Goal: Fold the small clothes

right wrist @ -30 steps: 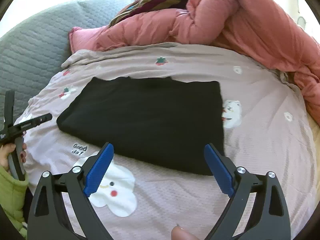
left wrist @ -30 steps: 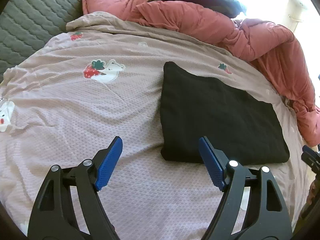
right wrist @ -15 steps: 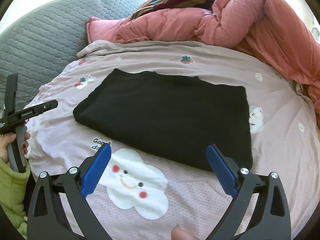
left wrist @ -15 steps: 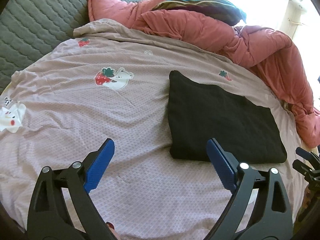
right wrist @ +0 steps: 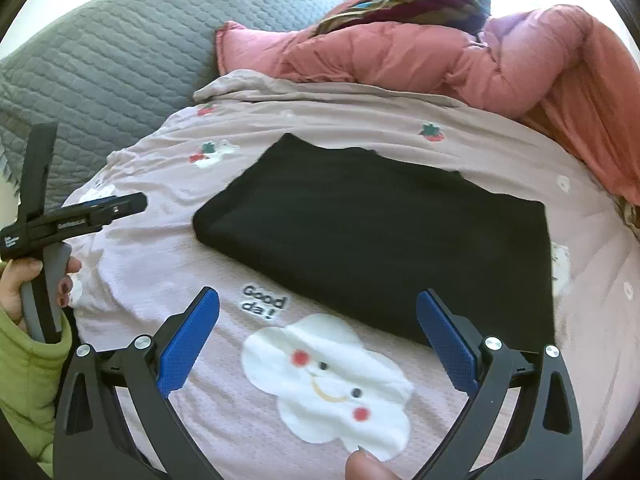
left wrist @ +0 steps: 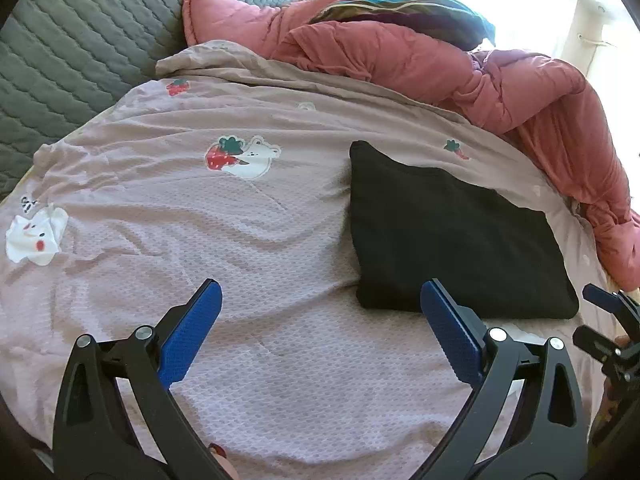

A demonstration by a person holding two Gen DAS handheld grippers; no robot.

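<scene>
Nearest the lens, the left gripper [left wrist: 320, 312] and the right gripper [right wrist: 318, 320] are held above a mauve cartoon-print sheet [left wrist: 248, 240], their blue-padded jaws spread wide after just opening, with nothing caught between them. The folded black garment [right wrist: 384, 236] is seen lying flat on the sheet, at about two o'clock from the left gripper and one o'clock from the right. Farther back, at twelve o'clock, a pink quilt [right wrist: 440, 60] is heaped.
</scene>
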